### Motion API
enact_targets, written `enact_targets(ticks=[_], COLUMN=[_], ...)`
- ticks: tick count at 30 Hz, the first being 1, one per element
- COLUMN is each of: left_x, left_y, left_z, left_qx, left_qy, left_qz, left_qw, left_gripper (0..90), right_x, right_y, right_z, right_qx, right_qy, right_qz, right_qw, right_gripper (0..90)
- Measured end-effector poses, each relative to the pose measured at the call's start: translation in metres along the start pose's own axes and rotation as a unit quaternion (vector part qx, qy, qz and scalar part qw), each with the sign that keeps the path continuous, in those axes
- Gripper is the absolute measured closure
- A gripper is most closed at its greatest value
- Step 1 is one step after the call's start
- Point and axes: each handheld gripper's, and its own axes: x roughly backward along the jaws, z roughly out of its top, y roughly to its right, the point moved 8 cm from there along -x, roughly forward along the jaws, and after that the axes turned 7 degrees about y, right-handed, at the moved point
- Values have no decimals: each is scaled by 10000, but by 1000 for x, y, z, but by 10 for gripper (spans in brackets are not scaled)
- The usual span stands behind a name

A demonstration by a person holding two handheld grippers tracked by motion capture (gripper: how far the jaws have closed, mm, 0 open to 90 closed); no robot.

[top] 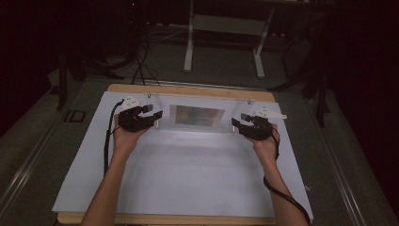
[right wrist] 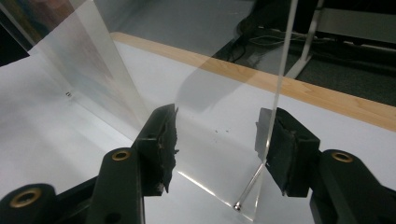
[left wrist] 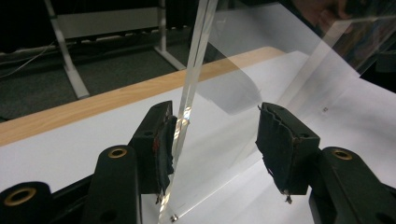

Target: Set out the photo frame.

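While both forearms are stretched in from the near edge, the left gripper (top: 151, 117) and right gripper (top: 236, 123) are seen at either end of a clear acrylic picture stand (top: 196, 116). Its long axis runs left to right across the white sheet-covered table (top: 188, 179), standing upright near the far wooden edge, face turned toward the person. Each side panel is straddled by wide-open jaws; the left inner pad (left wrist: 164, 144) seems just touching, no clamp.
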Motion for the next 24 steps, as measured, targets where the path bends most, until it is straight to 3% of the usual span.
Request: enact_targets(ticks=[5, 9, 14, 24], left_x=[-5, -9, -14, -17], left_y=[-2, -3, -3, -4], left_z=[-8, -8, -7, -6], left_qx=[7, 24, -107, -146], left_qy=[-100, -27, -7, 38], left_qz=[63, 179, 424, 588], left_qw=[9999, 9998, 9990, 9982], left_gripper=[468, 467, 464, 466], right_x=[-1, -3, -8, -11], right_y=[1, 2, 3, 4], right_z=[1, 1, 3, 5], right_qx=[-24, -4, 105, 124], right_qy=[9, 41, 32, -26], right_qz=[-14, -89, -292, -401], right_qw=[10000, 10000, 9995, 9991], right_gripper=[469, 470, 468, 472])
